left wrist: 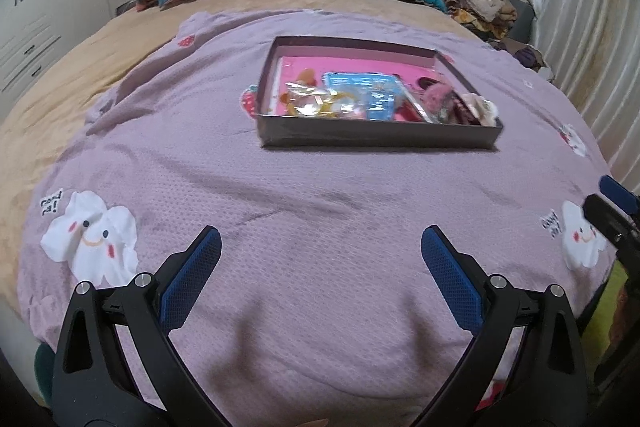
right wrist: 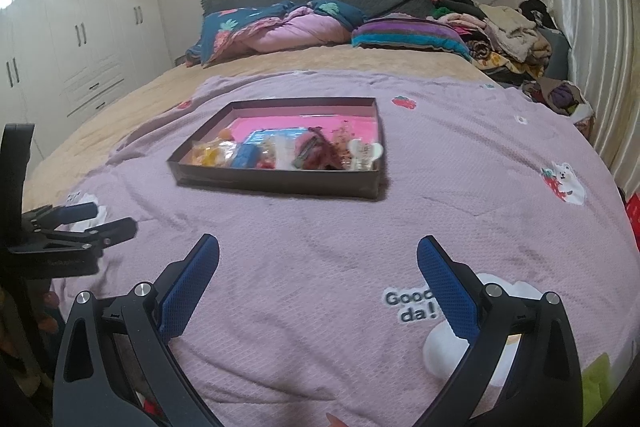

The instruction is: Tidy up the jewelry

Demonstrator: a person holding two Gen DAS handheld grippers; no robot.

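lilac blanket [left wrist: 280, 187], folded quilt [right wrist: 280, 31], clothes pile [right wrist: 504, 27], white wardrobe [right wrist: 80, 39]

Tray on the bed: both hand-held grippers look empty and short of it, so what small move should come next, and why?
Probably bring the right hand-held gripper forward to the tray. Both it and the left hand-held gripper are open, hold nothing and hover over the blanket short of the tray, where the jewelry lies heaped along the near wall, nearest the right one.

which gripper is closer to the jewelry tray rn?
Roughly equal, hard to call. Left gripper sits back from the tray, left of its centre; right gripper sits equally far back, right of centre. Both open, empty, over the blanket.
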